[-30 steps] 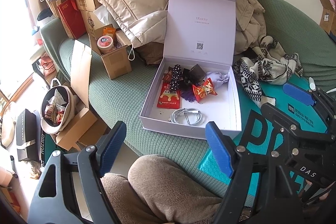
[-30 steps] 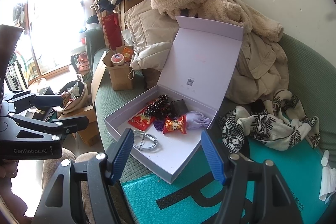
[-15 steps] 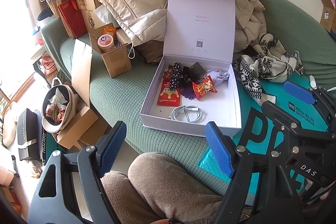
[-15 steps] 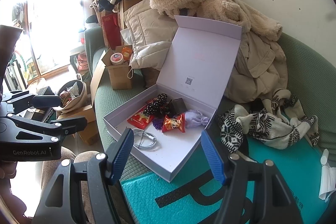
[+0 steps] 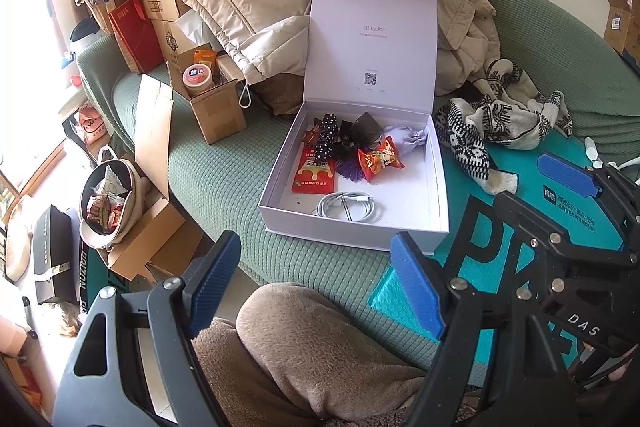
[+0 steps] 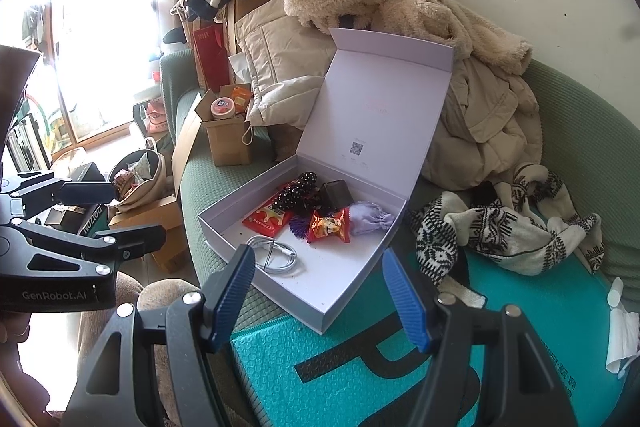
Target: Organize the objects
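An open pale lilac gift box lies on the green sofa with its lid standing up. Inside are a coiled white cable, a red packet, a red snack bag, a lilac pouch, a black dotted item and a dark small box. My left gripper is open and empty, in front of the box. My right gripper is open and empty over the box's near corner.
A teal bubble mailer lies at the sofa's front right. A black-and-white knit scarf lies right of the box. Coats pile behind. A small cardboard box with a jar stands left. Cartons and a bag sit on the floor.
Both views have pulled back slightly from the box. Both grippers stay open and empty.
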